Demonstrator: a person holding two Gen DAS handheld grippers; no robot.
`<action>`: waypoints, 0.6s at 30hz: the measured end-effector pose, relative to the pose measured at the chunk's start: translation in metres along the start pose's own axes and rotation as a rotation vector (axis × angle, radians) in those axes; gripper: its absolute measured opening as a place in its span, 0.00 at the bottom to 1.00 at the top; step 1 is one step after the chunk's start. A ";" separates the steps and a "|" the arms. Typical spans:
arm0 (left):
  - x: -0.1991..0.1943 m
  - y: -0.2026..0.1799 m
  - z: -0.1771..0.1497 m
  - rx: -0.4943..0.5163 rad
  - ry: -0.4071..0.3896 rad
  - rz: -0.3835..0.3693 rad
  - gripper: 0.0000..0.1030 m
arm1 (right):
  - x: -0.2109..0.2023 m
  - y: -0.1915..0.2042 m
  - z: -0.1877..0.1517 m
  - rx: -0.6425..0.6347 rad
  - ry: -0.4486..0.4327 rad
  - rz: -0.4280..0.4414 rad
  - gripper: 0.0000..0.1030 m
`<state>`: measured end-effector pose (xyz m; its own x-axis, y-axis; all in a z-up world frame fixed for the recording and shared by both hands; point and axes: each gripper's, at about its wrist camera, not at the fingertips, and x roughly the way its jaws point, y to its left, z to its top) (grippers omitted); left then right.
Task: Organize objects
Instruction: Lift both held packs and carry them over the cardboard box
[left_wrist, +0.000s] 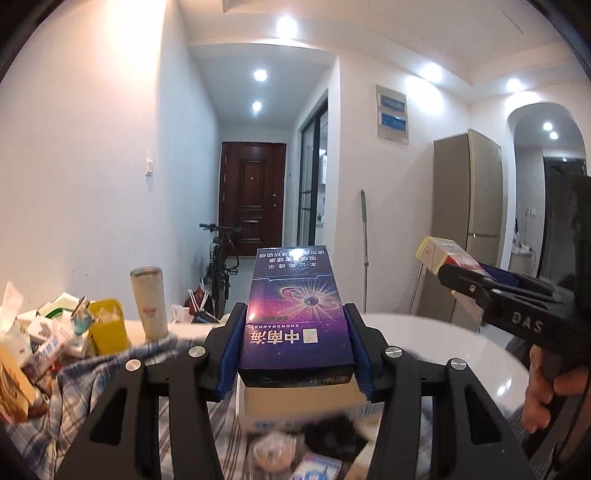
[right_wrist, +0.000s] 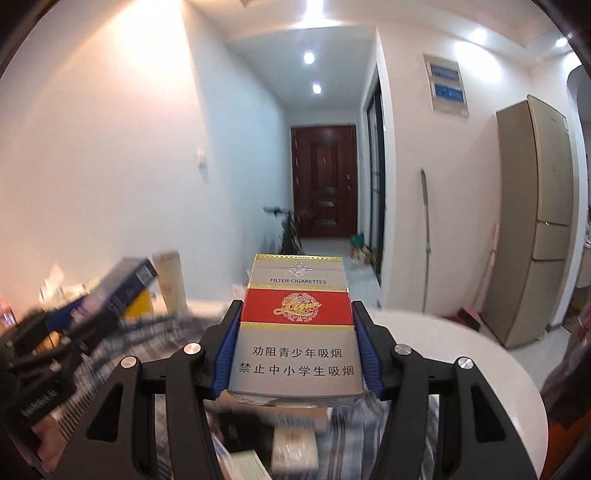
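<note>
Glossy purple card, printed with a starburst, fills the left tool (left_wrist: 295, 345): a purple cigarette pack (left_wrist: 295, 321) sits pinched across its width between the two blue pads, long axis running straight ahead along the fingers, lid end pointing away toward the hallway. The right tool (right_wrist: 295, 354) is clamped the same way on a red and silver cigarette pack (right_wrist: 295, 325), also lengthwise along its fingers, with a smooth foil-like face and sharp box edges. In the left wrist view that right tool (left_wrist: 491, 291) shows at the far right, held by a hand (left_wrist: 546, 387), its pack tilted up and well apart from the purple one.

Both packs ride clear above the clutter. Below lie a blue checked cloth (left_wrist: 81, 376), soft and rumpled, small white boxes and a dark fuzzy lump, all blurred. Toward the left stand a yellow plastic container (left_wrist: 107, 325) and a tall pale cylindrical tumbler (left_wrist: 149, 302). The bare, shiny white tabletop (left_wrist: 443, 343) lies on the right, nearer the right tool, and is probably the easier place to set a pack down.
</note>
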<state>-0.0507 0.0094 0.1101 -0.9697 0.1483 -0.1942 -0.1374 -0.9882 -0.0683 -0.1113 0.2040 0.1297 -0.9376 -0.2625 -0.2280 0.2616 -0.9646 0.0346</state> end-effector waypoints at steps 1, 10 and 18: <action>0.003 -0.002 0.008 0.002 -0.010 -0.004 0.52 | 0.001 0.001 0.007 -0.001 -0.016 -0.002 0.54; 0.055 -0.012 0.041 0.041 -0.051 0.027 0.52 | 0.053 0.000 0.027 0.079 -0.080 -0.096 0.54; 0.144 0.015 -0.008 -0.004 0.194 0.014 0.52 | 0.126 -0.018 -0.020 0.043 0.087 -0.106 0.54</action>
<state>-0.1905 0.0166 0.0732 -0.9145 0.1395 -0.3797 -0.1228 -0.9901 -0.0680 -0.2294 0.1891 0.0808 -0.9357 -0.1574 -0.3156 0.1504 -0.9875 0.0466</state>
